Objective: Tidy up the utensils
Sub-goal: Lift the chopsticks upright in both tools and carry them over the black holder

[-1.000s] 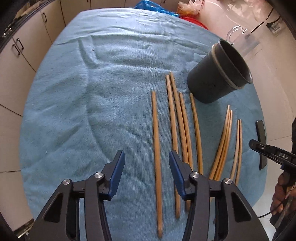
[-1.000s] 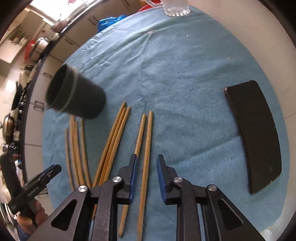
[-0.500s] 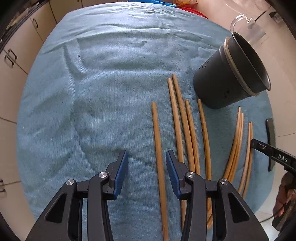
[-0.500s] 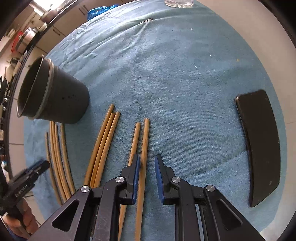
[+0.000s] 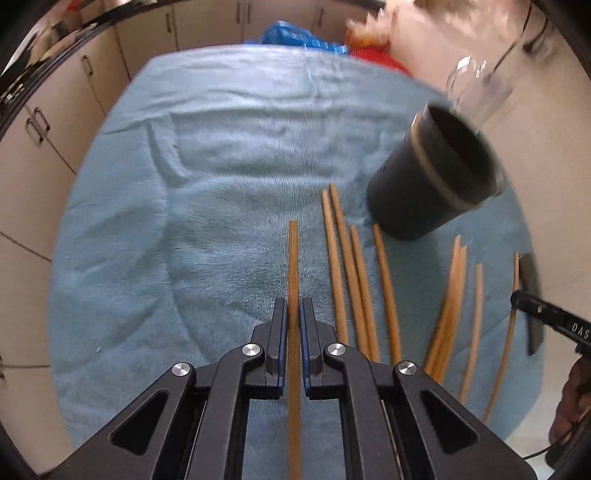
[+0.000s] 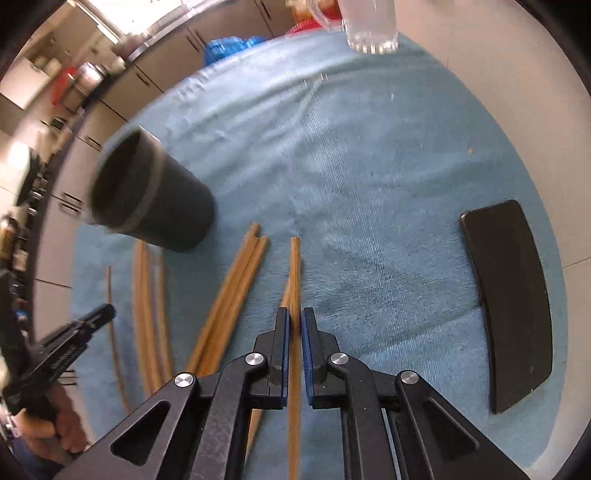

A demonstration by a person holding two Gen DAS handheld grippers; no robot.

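Observation:
Wooden chopsticks lie on a blue towel [image 5: 221, 184] beside a dark utensil cup [image 5: 436, 177]. My left gripper [image 5: 294, 314] is shut on the leftmost chopstick [image 5: 293, 258], which runs straight between its blue pads. My right gripper [image 6: 294, 325] is shut on another chopstick [image 6: 294, 266], lifted a little above its neighbour. In the right wrist view the cup [image 6: 155, 195] stands to the upper left, with a bundle of chopsticks [image 6: 232, 295] and several more [image 6: 147, 295] below it. More loose chopsticks [image 5: 354, 277] lie right of the left gripper, and another group [image 5: 454, 302] is farther right.
A black flat slab [image 6: 513, 295] lies on the towel at the right. A clear glass mug [image 6: 369, 26] stands at the far edge. Cabinets [image 5: 55, 110] run along the left. A hand [image 6: 55, 424] holds the other gripper at the lower left of the right wrist view.
Both grippers went from open to shut, each now pinching one chopstick. Both have lifted slightly, so more of the far table edge and the cabinets shows.

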